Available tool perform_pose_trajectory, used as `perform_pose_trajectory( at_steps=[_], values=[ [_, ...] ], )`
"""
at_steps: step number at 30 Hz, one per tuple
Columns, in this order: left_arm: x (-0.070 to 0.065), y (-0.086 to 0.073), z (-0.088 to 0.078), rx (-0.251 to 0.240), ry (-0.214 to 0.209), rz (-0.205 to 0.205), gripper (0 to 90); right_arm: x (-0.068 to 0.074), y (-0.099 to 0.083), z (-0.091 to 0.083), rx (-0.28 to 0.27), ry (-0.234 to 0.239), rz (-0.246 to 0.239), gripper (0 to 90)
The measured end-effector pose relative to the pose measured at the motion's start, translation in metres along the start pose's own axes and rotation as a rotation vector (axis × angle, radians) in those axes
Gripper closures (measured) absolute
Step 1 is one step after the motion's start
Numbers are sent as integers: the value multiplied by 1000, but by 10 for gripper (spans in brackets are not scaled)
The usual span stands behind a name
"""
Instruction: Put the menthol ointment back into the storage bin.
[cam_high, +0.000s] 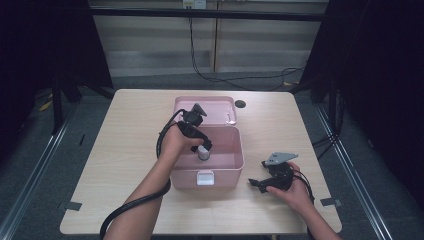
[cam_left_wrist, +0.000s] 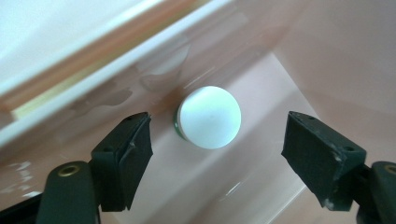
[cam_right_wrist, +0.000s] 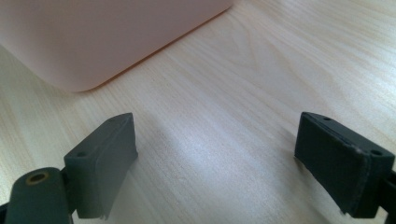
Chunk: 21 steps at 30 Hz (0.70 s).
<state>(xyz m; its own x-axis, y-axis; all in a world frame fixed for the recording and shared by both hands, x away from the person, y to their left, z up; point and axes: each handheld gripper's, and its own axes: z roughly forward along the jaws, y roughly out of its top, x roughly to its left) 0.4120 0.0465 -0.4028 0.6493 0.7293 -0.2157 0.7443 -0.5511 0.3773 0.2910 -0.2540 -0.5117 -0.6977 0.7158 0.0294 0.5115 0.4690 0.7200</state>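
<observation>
From above, the left gripper (cam_high: 202, 145) reaches down into the open pink box (cam_high: 235, 165) on the desk (cam_high: 125, 150), partly hiding a small white-capped bottle (cam_high: 203, 153). The left gripper view shows the bottle (cam_left_wrist: 210, 116) standing near the box wall, jaws spread on either side, not touching it. The right gripper (cam_high: 257, 184) rests on the desk beside the box, jaws spread over bare wood.

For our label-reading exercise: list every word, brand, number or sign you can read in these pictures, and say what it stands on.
None can be read.
Pink box: its white front latch shows no legible print.
White-capped bottle: cap is blank.
Left tongs, right tongs: no markings legible.
</observation>
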Motion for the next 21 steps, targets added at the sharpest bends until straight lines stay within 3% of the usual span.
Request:
perform_pose_trajectory(
  at_steps=[4,7,11,16,21],
  values=[
    [0,-1,-8,-7,-1,6,232,0,1,-1,6,5,-1,133],
    [1,-2,-14,-15,-2,7,232,-2,3,-4,39,10,-7,153],
    [4,-5,-17,-13,-4,8,233,-5,5,-12,16,25,0,191],
    [7,-6,-24,-17,1,5,233,-2,13,-26,-38,69,16,301],
    [10,-8,-33,-24,9,3,233,8,20,-31,-7,118,-28,410]
  ],
)
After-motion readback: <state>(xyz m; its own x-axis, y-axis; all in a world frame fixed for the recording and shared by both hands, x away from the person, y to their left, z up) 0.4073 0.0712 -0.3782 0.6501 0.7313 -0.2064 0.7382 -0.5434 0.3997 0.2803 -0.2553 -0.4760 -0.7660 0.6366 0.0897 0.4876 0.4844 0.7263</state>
